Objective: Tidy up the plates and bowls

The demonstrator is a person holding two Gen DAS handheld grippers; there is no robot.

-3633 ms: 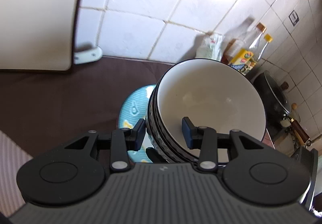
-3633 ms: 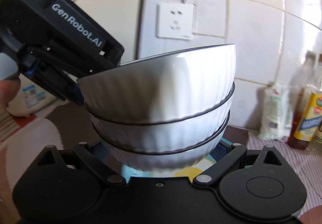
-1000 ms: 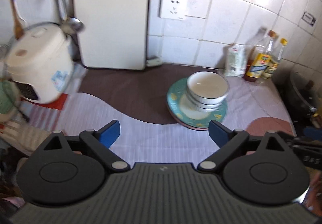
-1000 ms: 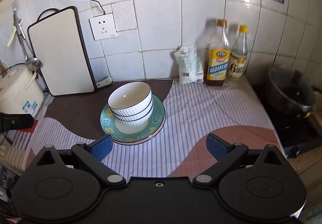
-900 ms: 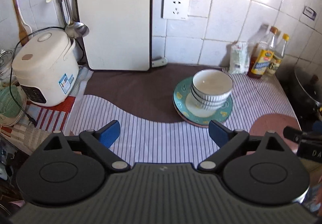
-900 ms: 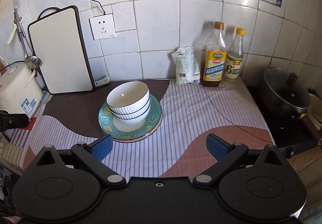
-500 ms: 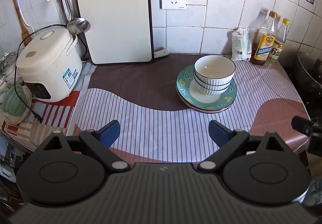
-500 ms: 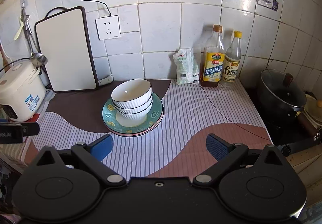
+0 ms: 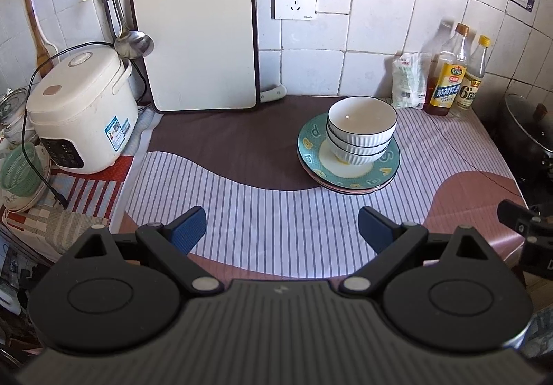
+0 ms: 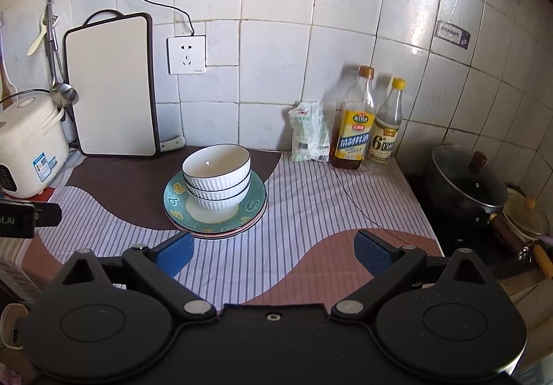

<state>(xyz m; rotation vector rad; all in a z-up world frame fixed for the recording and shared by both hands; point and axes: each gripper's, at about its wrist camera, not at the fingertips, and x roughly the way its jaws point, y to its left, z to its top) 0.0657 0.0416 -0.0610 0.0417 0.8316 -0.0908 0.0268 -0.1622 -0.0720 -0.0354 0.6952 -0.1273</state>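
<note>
Counting first: we see three white ribbed bowls (image 9: 361,129) nested in one stack, standing on the plates (image 9: 349,174), a teal one on top with at least one pink rim showing under it; how many plates, we cannot tell. The pile sits toward the back of the tabletop (image 9: 276,222), on its striped cloth, well apart from both grippers.

Our left gripper (image 9: 281,229) has its fingers spread wide, holding nothing. Our right gripper (image 10: 273,252) is likewise wide open and empty.

We count two bottles (image 10: 354,119) beside one white packet (image 10: 307,132) against the wall tiles, one cutting board (image 9: 195,36) leaning upright, and one rice cooker (image 9: 81,112).

Only the right wrist view shows the whole black pot (image 10: 465,188) with its lid; the left shows just its edge. Only the left wrist view shows the green basket (image 9: 20,174) and the wooden spatula (image 9: 36,29).
</note>
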